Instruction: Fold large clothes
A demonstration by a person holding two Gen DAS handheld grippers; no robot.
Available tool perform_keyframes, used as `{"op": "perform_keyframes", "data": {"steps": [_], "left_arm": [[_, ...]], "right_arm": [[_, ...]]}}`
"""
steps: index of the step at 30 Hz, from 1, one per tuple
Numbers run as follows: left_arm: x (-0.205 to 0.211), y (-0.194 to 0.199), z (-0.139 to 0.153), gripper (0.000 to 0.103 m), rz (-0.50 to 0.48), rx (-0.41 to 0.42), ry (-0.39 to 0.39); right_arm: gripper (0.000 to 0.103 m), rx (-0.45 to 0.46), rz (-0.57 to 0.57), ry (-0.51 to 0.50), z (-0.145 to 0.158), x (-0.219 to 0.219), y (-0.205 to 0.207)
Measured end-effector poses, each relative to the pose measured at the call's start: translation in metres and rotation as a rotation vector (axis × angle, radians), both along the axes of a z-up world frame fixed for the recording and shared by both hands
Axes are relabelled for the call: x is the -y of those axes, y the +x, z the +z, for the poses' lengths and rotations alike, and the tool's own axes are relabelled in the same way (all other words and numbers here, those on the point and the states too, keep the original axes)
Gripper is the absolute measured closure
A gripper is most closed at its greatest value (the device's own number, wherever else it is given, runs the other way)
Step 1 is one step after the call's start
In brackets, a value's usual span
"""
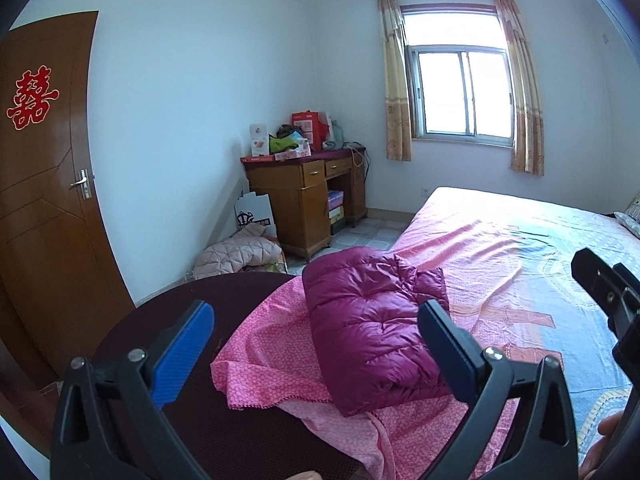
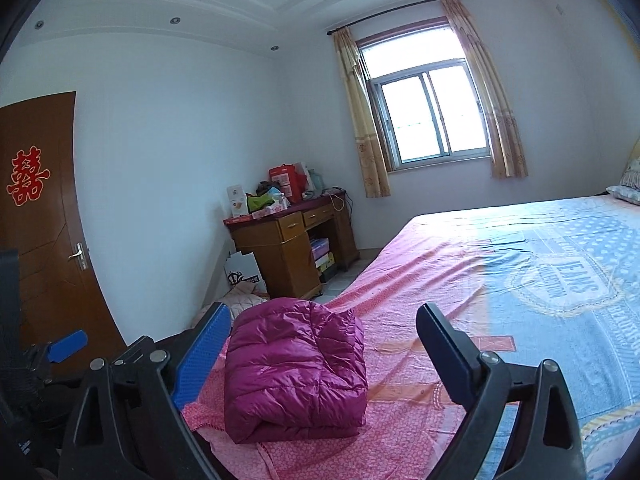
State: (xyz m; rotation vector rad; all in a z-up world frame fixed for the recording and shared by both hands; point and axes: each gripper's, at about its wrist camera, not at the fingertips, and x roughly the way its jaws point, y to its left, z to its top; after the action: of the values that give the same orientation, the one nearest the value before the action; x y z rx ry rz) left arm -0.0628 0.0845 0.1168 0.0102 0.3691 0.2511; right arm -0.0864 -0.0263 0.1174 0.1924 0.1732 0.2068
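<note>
While hanging over the foot of the bed [image 2: 520, 264] with nothing gripped, looking straight along the fingers at the magenta down jacket [image 2: 296, 360], already bundled into a plump rectangle. Finding it between and just beyond the jaws of the right gripper [image 2: 324, 314], nearer the blue left pad. From the left wrist, finding it between the jaws of the left gripper [image 1: 316, 312], crowding the dark right finger.

Holding both pairs of jaws wide and released, touching no cloth. Judging the fold as all but done, so probably backing off or tidying.

Doing that well means:
- keeping the pads clear of the slippery shell
- avoiding dragging a corner loose
- if squaring up, pressing down on the puffy top rather than pinching an edge, guarding against trapped air springing the bundle open

Watching the pink patterned cloth [image 1: 272, 364] rumpled beneath the jacket, low between the left jaws and easily snagging a fingertip. Noting a dark curved surface [image 1: 180, 400] close under the blue left pad.

Spotting, far beyond the jaws and well apart, a wooden desk [image 1: 304, 196] piled with boxes, a pale quilted garment [image 1: 236, 252] on the floor, and a door [image 1: 44, 200]. Seeing no obstacle between jaws and bundle.
</note>
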Motion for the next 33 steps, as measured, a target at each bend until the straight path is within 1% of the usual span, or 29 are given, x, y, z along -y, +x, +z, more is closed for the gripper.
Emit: {"op": "perform_keyframes", "data": {"steps": [8,33], "left_arm": [[0.0042,-0.0005,-0.0016,0.0,-0.011,-0.005,0.01],[0.008,0.0012,-0.0032,0.0,-0.014,-0.019,0.018]], "right_arm": [[0.009,-0.001,-0.005,-0.032,-0.0013,-0.006,-0.0001],[0.008,-0.025,-0.01,-0.006,-0.0076,0.0017,0.002]]}}
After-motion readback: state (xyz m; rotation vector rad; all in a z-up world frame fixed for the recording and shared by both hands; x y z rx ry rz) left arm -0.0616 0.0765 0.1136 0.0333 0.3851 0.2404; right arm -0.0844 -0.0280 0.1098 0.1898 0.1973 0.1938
